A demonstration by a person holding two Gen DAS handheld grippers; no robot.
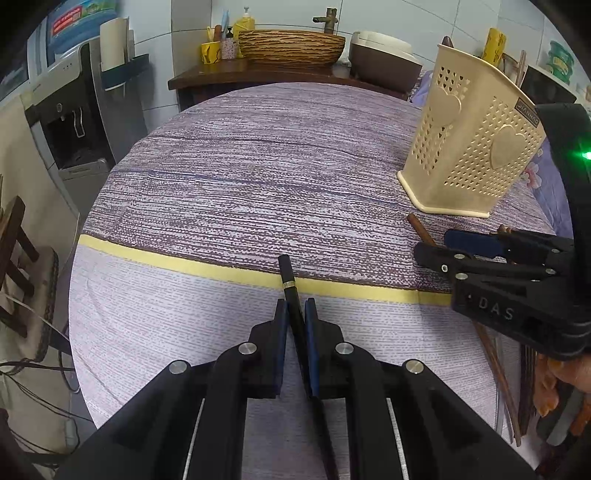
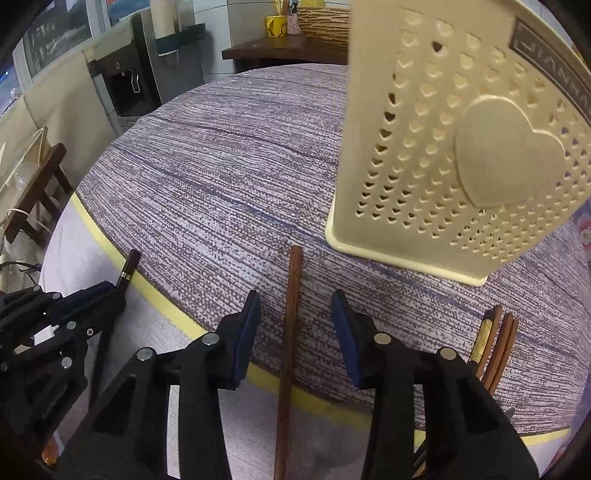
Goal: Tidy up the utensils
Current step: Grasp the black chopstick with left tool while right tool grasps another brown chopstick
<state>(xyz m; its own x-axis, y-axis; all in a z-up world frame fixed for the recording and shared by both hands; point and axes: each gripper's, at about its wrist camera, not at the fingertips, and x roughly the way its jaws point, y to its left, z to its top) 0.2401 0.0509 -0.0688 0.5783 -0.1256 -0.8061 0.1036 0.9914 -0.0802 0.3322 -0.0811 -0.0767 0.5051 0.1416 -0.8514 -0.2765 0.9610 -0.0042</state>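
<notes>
The left tool (image 1: 295, 314) is clamped on a black chopstick (image 1: 287, 275); the right tool (image 2: 295, 306) stands partly open astride a brown chopstick (image 2: 291, 314) lying on the tabletop (image 2: 207, 177) near the holder (image 2: 461, 147). Thin, stiff, likely slippery: grip mid-shaft.

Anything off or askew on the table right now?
Nothing damaged or spilled. The beige perforated plastic utensil holder stands upright. Brown wooden chopsticks lie loose beside it; another brown chopstick lies between the right gripper's open jaws.

Water dispenser (image 1: 74, 122), woven basket (image 1: 291, 46), yellow mug (image 2: 275, 25)
</notes>
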